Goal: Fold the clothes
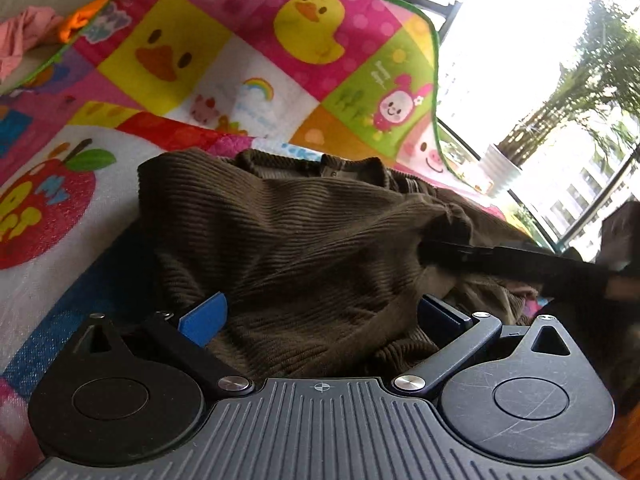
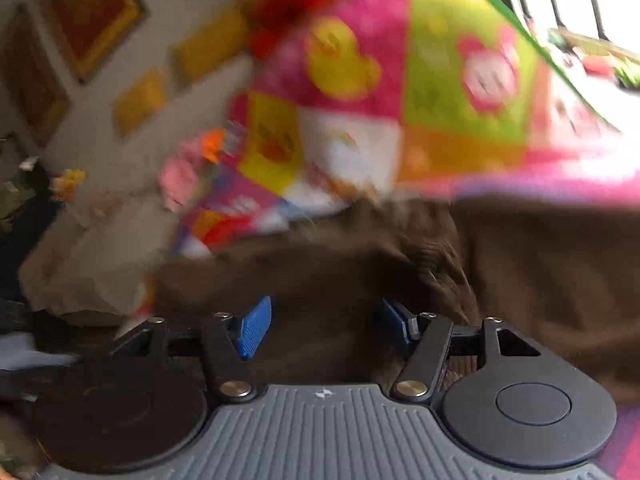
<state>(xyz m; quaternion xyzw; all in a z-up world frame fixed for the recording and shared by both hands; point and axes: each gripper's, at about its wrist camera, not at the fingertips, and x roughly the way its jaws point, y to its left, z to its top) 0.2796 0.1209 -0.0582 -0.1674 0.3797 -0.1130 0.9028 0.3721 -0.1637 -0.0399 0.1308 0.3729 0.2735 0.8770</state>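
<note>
A brown corduroy garment (image 1: 304, 232) lies bunched on a colourful cartoon play mat (image 1: 224, 68). My left gripper (image 1: 320, 316) is open, its blue pads (image 1: 206, 318) wide apart with the cloth lying between them. My right gripper (image 2: 322, 326) is open too, its blue pads (image 2: 254, 328) apart just above the same brown garment (image 2: 520, 272); that view is motion-blurred. The right gripper's dark finger also shows in the left wrist view (image 1: 500, 258), reaching in from the right and touching a fold of the cloth.
Pink and orange clothes (image 1: 36, 36) lie beyond the mat's far left edge. A bright window (image 1: 540, 80) with a white plant pot (image 1: 500, 168) is at the right. A beige sofa (image 2: 100, 248) and patterned wall (image 2: 100, 40) show at the left.
</note>
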